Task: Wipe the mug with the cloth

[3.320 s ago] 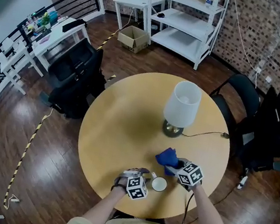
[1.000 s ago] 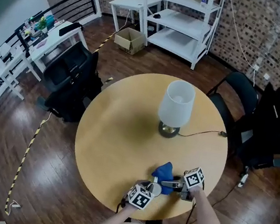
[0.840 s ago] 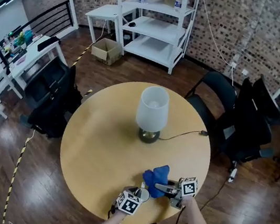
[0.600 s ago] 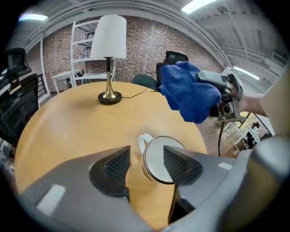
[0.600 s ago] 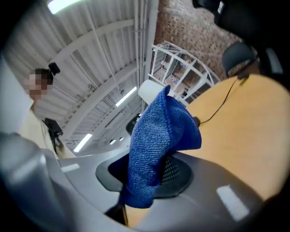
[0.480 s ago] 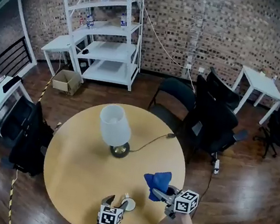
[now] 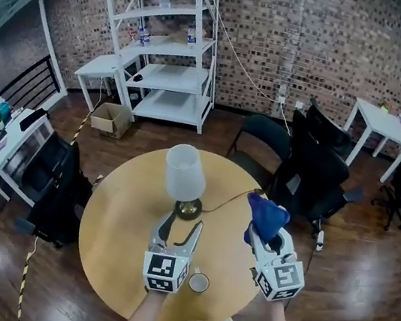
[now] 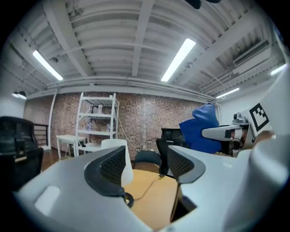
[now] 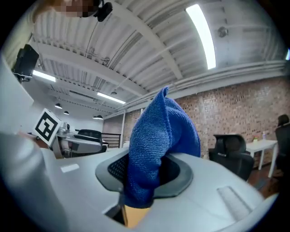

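Left gripper (image 7: 180, 230) jaws, just opening, stand spread and empty; right gripper (image 7: 269, 240) pinches the blue cloth (image 7: 266, 211), centre right. Mug (image 7: 198, 282) stands lower centre on the worktop (image 7: 116, 233).

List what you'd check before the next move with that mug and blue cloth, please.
1. Jaws of the right gripper clamp the blue cloth: ok.
2. Jaws of the left gripper free: ok; they have just been opening, nothing between them.
3. Upright mug on the table: ok.
4. Steady hold on the mug for wiping: not ok; neither gripper touches it.
5. Gap between lamp and mug: ok.
6. Cleanliness of the mug: cannot tell.
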`<state>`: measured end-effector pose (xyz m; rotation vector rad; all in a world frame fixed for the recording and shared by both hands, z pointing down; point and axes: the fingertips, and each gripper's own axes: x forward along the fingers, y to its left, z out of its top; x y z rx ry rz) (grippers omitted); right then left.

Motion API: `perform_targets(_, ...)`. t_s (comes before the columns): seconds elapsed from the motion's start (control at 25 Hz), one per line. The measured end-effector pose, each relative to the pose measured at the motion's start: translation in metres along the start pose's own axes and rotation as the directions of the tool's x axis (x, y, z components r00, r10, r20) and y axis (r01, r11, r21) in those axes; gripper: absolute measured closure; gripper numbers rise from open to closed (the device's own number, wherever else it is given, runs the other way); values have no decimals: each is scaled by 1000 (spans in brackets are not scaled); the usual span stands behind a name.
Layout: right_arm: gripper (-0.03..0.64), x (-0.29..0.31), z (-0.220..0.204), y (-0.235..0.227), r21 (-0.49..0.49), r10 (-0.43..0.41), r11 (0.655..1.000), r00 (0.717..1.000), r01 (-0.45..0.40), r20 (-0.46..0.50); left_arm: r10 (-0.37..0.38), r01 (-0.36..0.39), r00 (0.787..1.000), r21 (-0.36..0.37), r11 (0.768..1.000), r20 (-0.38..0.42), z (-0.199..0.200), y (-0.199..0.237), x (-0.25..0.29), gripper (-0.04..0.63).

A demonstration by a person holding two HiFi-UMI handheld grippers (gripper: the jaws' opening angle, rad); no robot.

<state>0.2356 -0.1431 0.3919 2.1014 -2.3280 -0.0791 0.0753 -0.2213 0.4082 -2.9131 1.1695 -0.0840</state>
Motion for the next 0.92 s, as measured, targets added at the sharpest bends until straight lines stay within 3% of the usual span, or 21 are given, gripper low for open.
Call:
perform_targets(0.16,497,-6,25,-3,-52,-107,993,994,108,31,59,-66,996,108,992,66,38,1,-7,319)
perform_targets(0.32,497,-10,28,0,-56,-139,989,990,140,25,69,-75,995,90,993,67,39,1,-12,319)
perform_targets(0.92,497,-16,26,31,-43,-96,994,995,96,19,90,-94,994,65,993,68,34,5,-34,315)
